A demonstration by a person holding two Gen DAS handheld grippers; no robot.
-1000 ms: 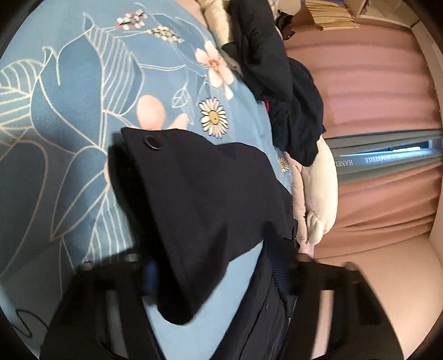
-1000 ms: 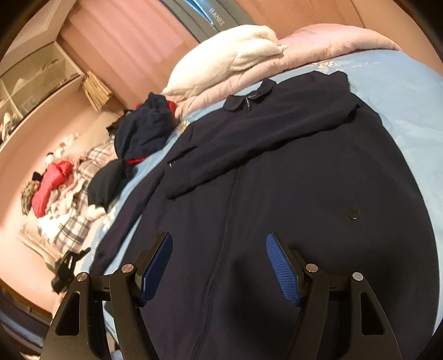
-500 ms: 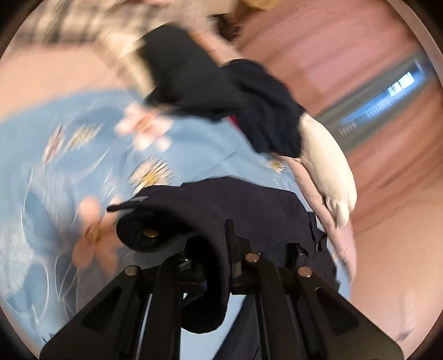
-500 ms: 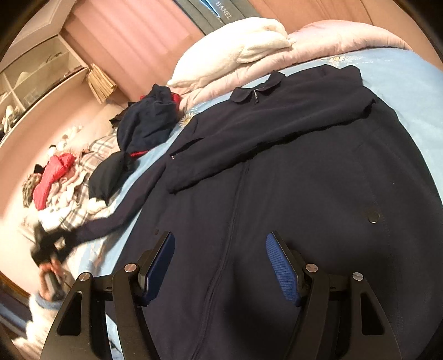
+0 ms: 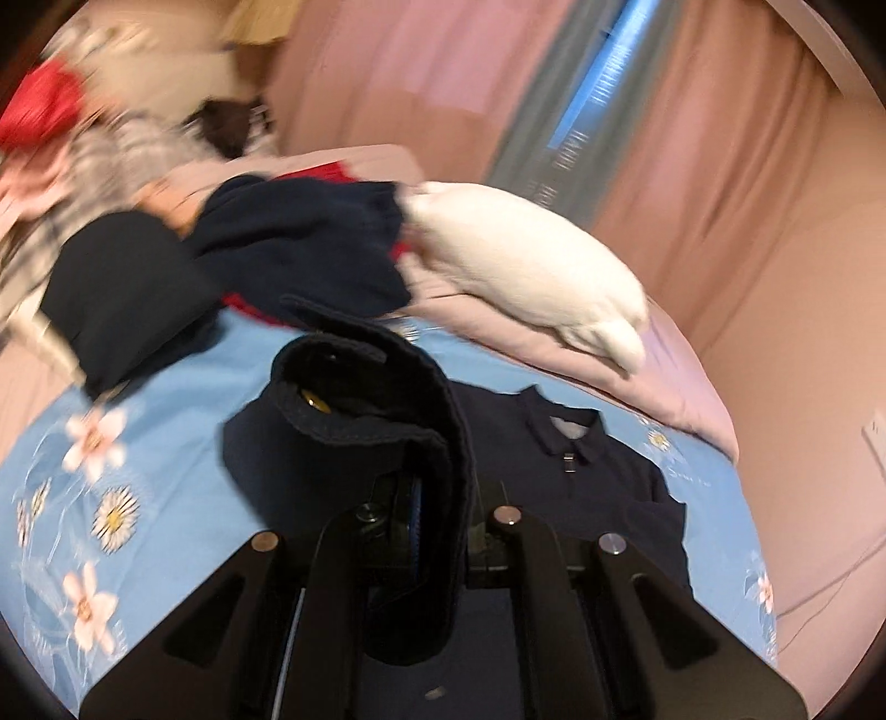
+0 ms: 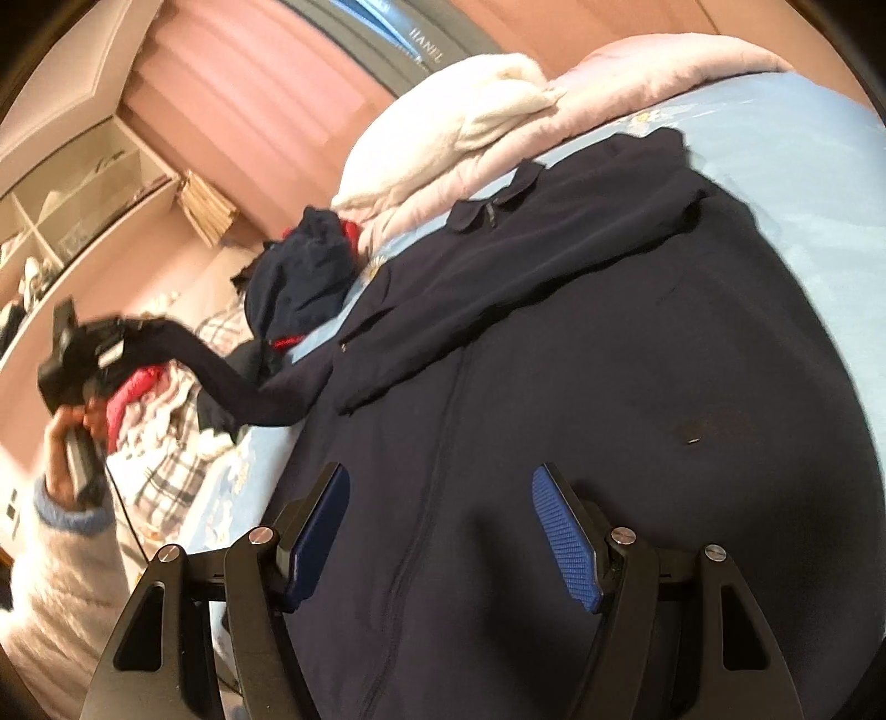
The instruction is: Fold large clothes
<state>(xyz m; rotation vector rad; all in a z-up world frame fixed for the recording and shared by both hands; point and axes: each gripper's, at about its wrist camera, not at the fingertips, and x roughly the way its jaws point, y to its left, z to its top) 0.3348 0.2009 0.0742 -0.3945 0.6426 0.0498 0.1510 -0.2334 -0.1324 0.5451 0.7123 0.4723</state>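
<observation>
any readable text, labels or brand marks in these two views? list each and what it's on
"HANEL" – white capitals on the grey band between the pink curtains, right wrist view.
Left wrist view: white lettering on the same grey band, too blurred to read.
Navy jacket: a pale patch inside the collar, maybe a neck label; no text legible.
Nothing else carries readable text.

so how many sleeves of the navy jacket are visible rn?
2. One sleeve lies folded across the jacket chest; the other sleeve is lifted off the bed, its cuff clamped in the left gripper.
</observation>
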